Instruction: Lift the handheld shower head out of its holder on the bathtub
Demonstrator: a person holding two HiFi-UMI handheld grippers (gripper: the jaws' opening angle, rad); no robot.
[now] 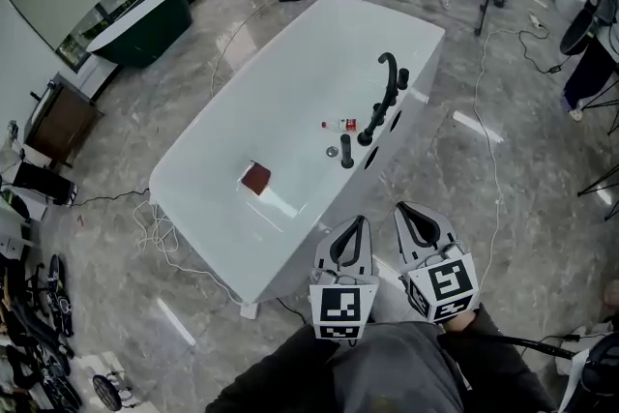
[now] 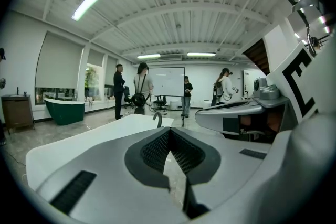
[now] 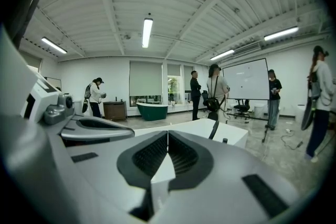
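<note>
Two closed grippers (image 1: 356, 223) (image 1: 406, 209) beside one white bathtub (image 1: 295, 258)

Left tongs (image 1: 358, 223) and right tongs (image 1: 404, 208): pale grey moulded shells, each with black ribbed pads (image 2: 155, 149) set in a dark surround. Left cube (image 1: 342, 309) and right cube (image 1: 443, 286): white, printed with black square markers. The person wears a dark grey garment (image 1: 397, 370).
</note>
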